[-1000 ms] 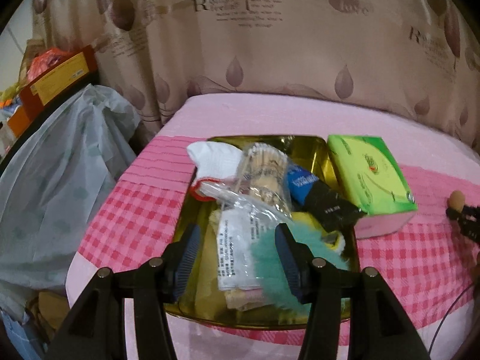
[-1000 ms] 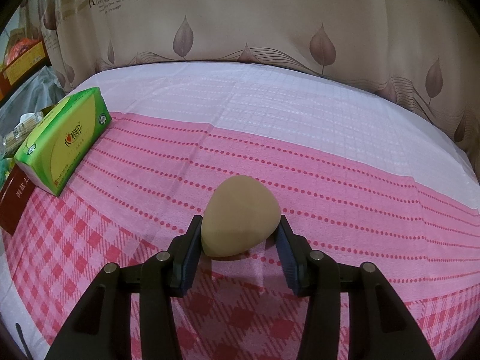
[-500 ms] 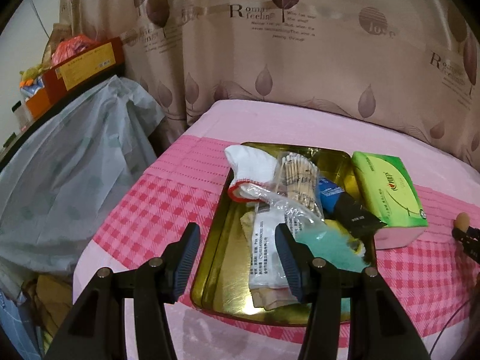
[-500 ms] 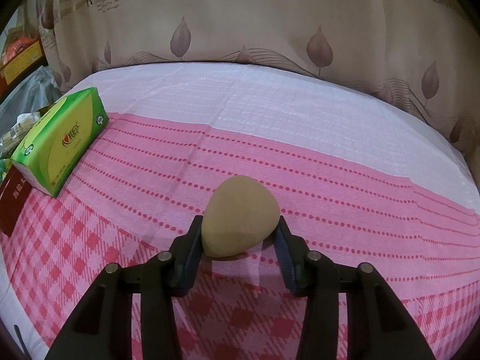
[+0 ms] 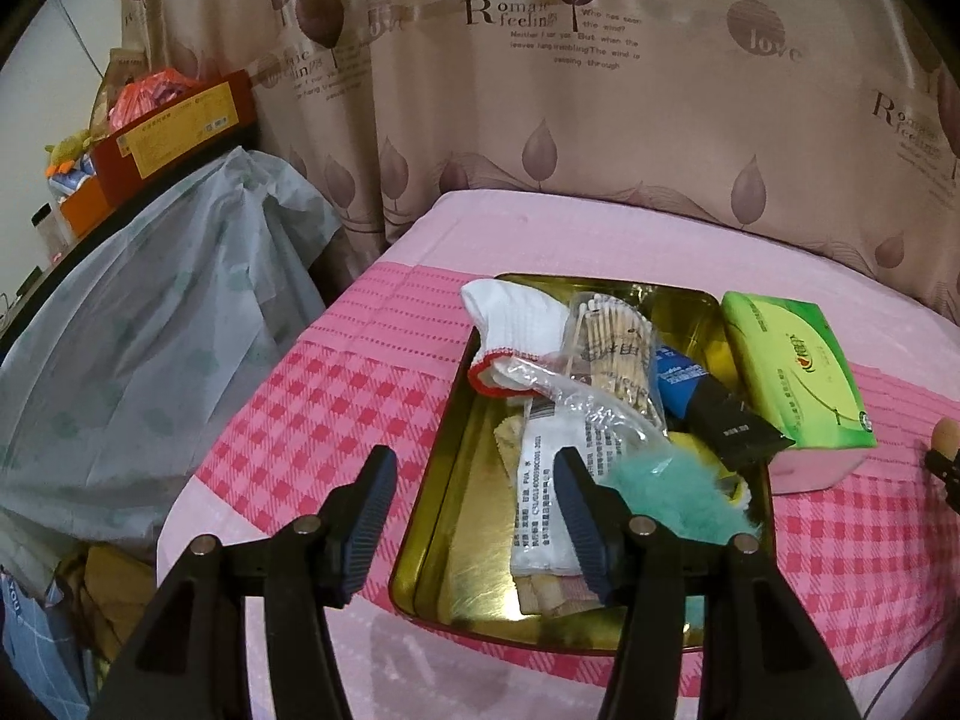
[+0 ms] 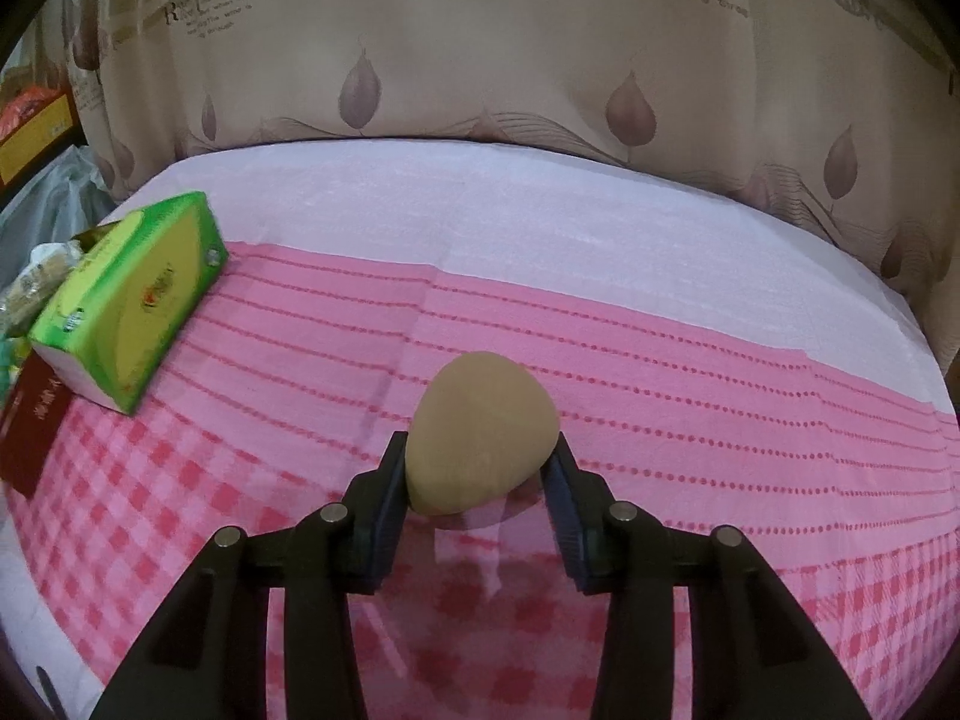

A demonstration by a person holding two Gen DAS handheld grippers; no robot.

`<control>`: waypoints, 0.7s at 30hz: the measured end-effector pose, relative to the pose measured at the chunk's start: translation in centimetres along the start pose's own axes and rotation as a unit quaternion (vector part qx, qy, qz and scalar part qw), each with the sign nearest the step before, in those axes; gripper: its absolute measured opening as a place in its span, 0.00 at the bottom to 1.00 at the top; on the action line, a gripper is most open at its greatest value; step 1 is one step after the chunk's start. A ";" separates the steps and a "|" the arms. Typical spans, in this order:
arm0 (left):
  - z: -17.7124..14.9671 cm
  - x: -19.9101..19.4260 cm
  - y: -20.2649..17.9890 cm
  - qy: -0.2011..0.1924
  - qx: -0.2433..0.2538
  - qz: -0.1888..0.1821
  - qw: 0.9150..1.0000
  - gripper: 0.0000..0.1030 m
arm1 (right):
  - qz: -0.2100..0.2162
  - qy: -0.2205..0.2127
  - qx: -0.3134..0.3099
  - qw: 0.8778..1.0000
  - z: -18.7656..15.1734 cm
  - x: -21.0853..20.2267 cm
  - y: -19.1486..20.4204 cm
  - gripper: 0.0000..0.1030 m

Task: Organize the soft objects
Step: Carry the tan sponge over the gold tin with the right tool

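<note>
Right gripper (image 6: 477, 471) clamped on tan egg-shaped sponge (image 6: 483, 433), 2 pads pressing its sides, apparently just above pink cloth (image 6: 660, 360). Left gripper (image 5: 474, 495) jaws apart, holding nothing, near gold tray (image 5: 456, 480); green tissue pack (image 5: 792, 369) just right of tray

Left wrist view: the camera is looking forward and down along the open left gripper (image 5: 474, 507), from above the near left corner of the pink-clothed table (image 5: 336, 396), facing the gold tray (image 5: 456, 438) and the curtain (image 5: 600, 138) behind. Right wrist view: the camera is sitting lower and closer to the cloth, facing the same curtain past the right gripper (image 6: 480, 480). Both views are sharing the green tissue pack (image 5: 792, 372) (image 6: 132, 300), lying beside the tray.
</note>
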State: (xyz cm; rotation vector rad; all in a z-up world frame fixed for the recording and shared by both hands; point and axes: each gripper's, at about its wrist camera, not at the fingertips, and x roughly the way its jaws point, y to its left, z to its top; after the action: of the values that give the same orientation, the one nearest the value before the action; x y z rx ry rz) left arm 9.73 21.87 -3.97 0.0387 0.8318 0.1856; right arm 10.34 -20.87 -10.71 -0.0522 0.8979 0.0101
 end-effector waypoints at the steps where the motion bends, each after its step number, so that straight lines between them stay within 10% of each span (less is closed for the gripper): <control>1: 0.0 0.0 0.0 0.001 0.000 0.001 1.000 0.56 | 0.002 -0.002 -0.001 1.000 0.2 -0.3 0.5 0.38; 21: 0.0 -0.2 0.5 0.002 -0.012 0.005 1.000 0.57 | 0.094 -0.035 -0.083 0.991 4.7 -5.5 13.7 0.38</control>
State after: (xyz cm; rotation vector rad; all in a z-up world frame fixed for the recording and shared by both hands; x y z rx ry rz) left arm 9.46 22.37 -3.76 0.0207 0.8326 0.2055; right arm 10.12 -6.86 -4.05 -0.1213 0.8267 0.2621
